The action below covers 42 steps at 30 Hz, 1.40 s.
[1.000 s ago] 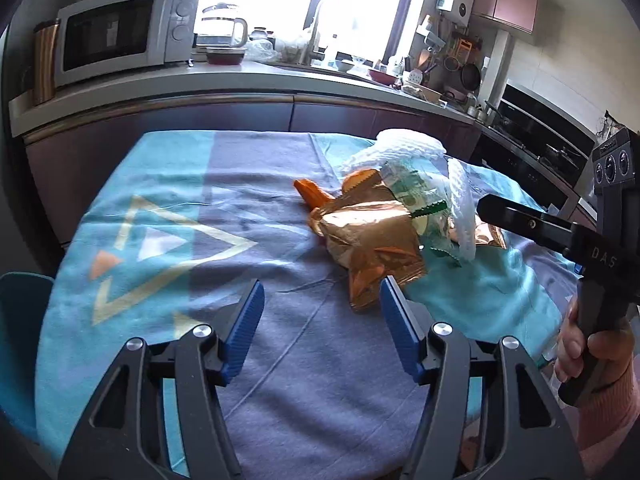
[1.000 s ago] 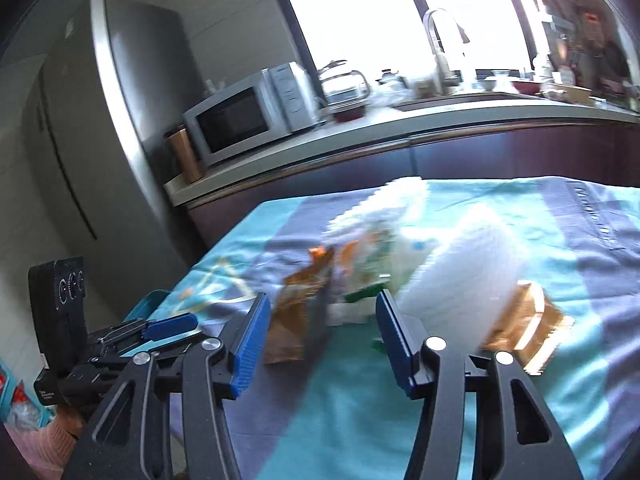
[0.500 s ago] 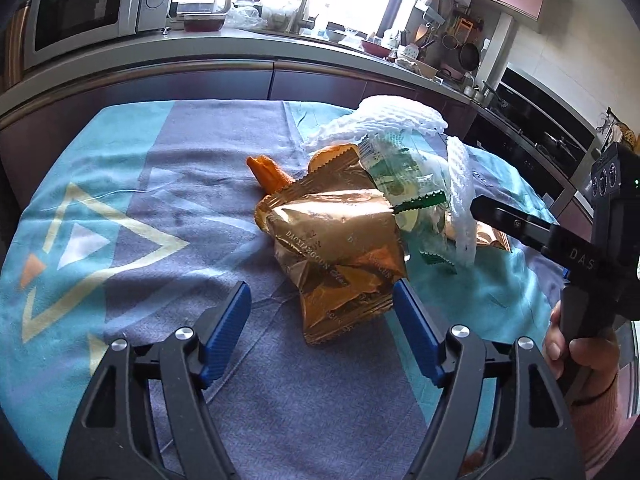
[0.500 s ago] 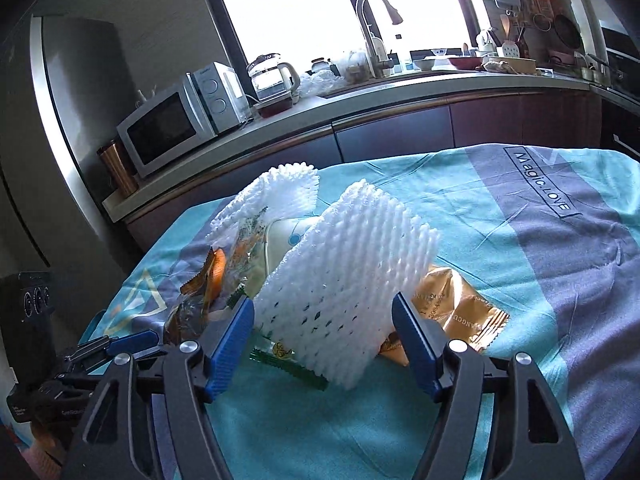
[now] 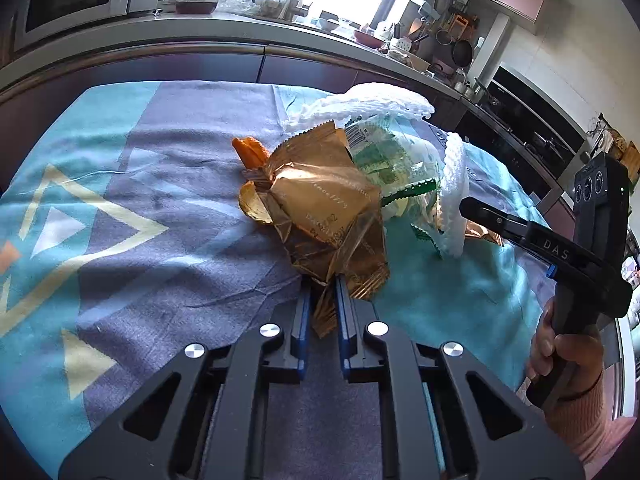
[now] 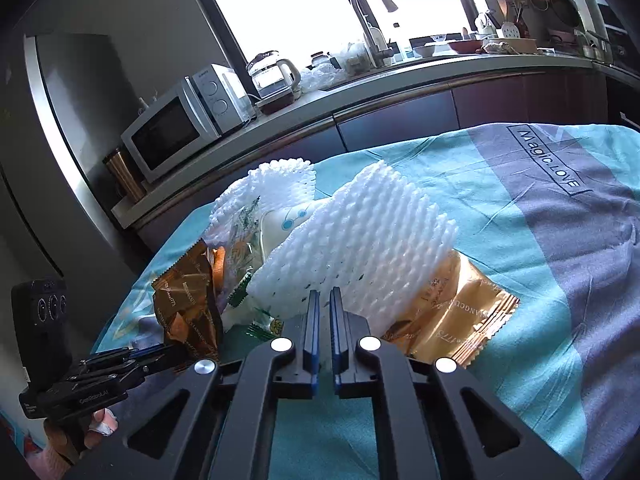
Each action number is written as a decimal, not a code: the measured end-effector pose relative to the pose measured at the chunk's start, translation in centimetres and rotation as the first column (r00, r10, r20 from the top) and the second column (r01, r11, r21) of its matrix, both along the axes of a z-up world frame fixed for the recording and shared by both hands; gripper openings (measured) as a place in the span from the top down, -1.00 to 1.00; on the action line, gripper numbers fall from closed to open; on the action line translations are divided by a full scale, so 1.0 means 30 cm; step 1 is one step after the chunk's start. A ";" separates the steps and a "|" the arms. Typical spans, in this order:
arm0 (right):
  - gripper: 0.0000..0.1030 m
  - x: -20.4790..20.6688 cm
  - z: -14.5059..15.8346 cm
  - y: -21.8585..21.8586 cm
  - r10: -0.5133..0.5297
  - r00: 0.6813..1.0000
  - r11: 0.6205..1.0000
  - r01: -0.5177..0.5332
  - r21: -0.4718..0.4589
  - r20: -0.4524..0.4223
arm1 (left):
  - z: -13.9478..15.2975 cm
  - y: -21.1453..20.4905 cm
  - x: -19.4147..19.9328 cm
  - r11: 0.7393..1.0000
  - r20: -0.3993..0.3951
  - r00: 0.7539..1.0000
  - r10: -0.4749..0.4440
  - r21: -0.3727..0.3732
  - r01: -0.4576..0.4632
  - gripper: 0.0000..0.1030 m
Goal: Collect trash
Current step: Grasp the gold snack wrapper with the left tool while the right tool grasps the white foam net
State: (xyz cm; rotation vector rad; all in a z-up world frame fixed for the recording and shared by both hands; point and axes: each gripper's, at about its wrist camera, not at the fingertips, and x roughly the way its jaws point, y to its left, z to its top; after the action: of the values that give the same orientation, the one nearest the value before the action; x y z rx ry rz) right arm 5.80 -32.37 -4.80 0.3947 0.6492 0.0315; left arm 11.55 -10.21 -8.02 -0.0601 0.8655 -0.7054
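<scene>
A pile of trash lies on the teal and grey tablecloth point(image 5: 120, 216). My left gripper point(image 5: 323, 300) is shut on the near edge of a crumpled gold snack wrapper point(image 5: 332, 216). Behind it lie a green and white packet point(image 5: 388, 156), an orange scrap point(image 5: 249, 152) and white foam netting point(image 5: 376, 98). My right gripper point(image 6: 324, 304) is shut on a white foam net sleeve point(image 6: 360, 248), which also shows in the left wrist view point(image 5: 454, 200). A second gold wrapper point(image 6: 452, 312) lies under the sleeve. The left gripper shows in the right wrist view point(image 6: 172, 354).
A kitchen counter point(image 6: 360, 84) runs behind the table with a microwave point(image 6: 176, 128), a kettle point(image 6: 272, 76) and a sink tap point(image 6: 372, 12). A fridge point(image 6: 64, 128) stands at the left. An oven point(image 5: 532, 132) is at the right.
Both grippers moved forward into the pile and closed: the left on the gold wrapper, the right on the foam net sleeve. Both were open half a second ago.
</scene>
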 end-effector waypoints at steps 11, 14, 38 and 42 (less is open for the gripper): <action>0.95 -0.049 0.053 0.003 -0.002 0.999 1.000 0.003 -0.005 0.043 | 0.068 0.100 -0.065 0.999 0.068 0.997 0.032 0.001 -0.032 0.80; 0.38 -0.037 0.038 -0.018 -0.043 0.999 0.999 0.043 0.005 0.013 | 0.080 0.137 -0.078 0.999 0.080 0.996 0.050 -0.003 -0.050 0.80; 0.74 0.016 -0.004 -0.052 -0.026 0.999 0.996 0.030 0.083 -0.042 | 0.092 0.241 -0.118 0.995 0.104 0.989 0.102 -0.013 -0.101 0.80; -0.14 0.042 -0.007 -0.116 -0.074 0.997 0.987 0.079 0.139 -0.038 | 0.095 0.253 -0.115 0.994 0.107 0.988 0.112 -0.012 -0.112 0.80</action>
State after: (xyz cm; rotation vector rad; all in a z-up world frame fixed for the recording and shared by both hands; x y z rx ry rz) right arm 7.05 -35.85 -5.02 0.5567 0.6659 -0.0025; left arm 8.11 -2.61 -5.17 -0.0746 0.7512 -0.6005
